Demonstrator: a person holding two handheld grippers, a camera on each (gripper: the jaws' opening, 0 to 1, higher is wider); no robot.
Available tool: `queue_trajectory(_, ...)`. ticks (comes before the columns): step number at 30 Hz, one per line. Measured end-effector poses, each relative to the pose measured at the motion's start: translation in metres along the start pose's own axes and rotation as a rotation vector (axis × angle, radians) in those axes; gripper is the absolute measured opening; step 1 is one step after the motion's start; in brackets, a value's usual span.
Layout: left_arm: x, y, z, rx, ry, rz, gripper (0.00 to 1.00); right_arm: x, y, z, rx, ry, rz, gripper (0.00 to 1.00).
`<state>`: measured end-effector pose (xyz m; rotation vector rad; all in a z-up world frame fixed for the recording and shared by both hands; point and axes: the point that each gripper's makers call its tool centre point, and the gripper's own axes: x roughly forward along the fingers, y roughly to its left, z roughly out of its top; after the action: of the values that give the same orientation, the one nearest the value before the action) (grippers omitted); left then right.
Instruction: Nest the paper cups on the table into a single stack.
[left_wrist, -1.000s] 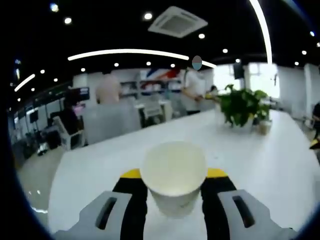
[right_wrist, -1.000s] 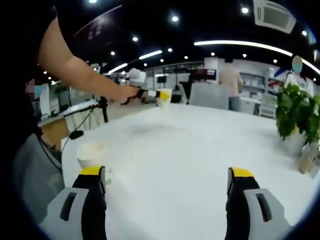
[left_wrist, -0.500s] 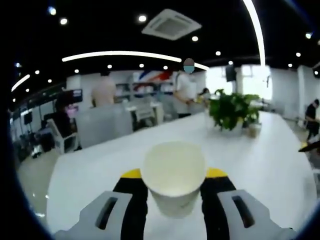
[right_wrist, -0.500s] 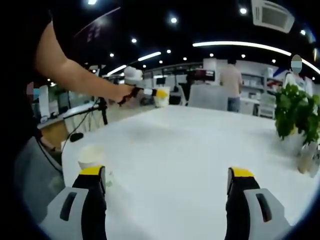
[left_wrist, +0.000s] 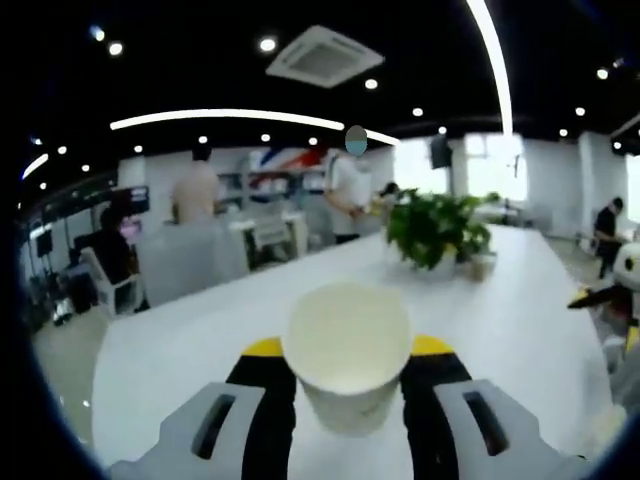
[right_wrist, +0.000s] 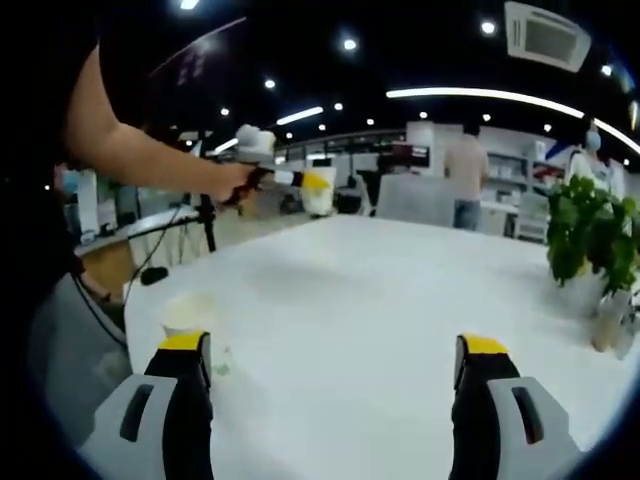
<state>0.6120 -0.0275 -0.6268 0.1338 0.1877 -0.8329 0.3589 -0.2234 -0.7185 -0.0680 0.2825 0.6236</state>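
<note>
In the left gripper view my left gripper (left_wrist: 347, 352) is shut on a cream paper cup (left_wrist: 347, 350), held upright between its yellow-tipped jaws above the white table (left_wrist: 200, 330). From the right gripper view the same left gripper (right_wrist: 300, 181) and its cup (right_wrist: 320, 192) hang in the air at the far left, at the end of a person's bare arm (right_wrist: 150, 155). A second paper cup (right_wrist: 188, 313) stands on the table (right_wrist: 380, 300) near its left edge, just beyond my right gripper's left jaw. My right gripper (right_wrist: 335, 352) is open, nothing between its jaws.
A potted green plant (left_wrist: 432, 228) (right_wrist: 582, 240) stands on the table's far right with a small brown object (right_wrist: 606, 322) beside it. People (left_wrist: 200, 195) and office desks fill the background. My right gripper (left_wrist: 615, 290) edges into the left gripper view at far right.
The left gripper has swung with its cup, so the plant has drifted left in its view and the right gripper has come in at the right edge. The right gripper has stayed put.
</note>
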Motion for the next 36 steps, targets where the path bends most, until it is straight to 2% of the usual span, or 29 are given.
queue_trajectory(6,-0.011,-0.021,0.005,0.022,0.008,-0.035,0.39,-0.003,0.003,0.001,0.003,-0.005,0.007,1.0)
queue_trajectory(11,-0.021,-0.042,0.017,0.033,-0.009,-0.066,0.39,-0.005,0.002,0.0,0.003,-0.01,0.006,1.0)
queue_trajectory(18,-0.033,-0.069,0.021,0.05,-0.006,-0.103,0.39,-0.007,0.003,0.002,0.001,-0.015,0.007,1.0)
queue_trajectory(31,-0.055,-0.103,0.035,0.061,-0.023,-0.153,0.39,-0.01,0.01,0.005,-0.012,-0.021,0.017,1.0)
queue_trajectory(36,-0.064,-0.114,0.036,0.056,-0.029,-0.163,0.39,-0.011,0.012,0.007,-0.02,-0.024,0.022,1.0)
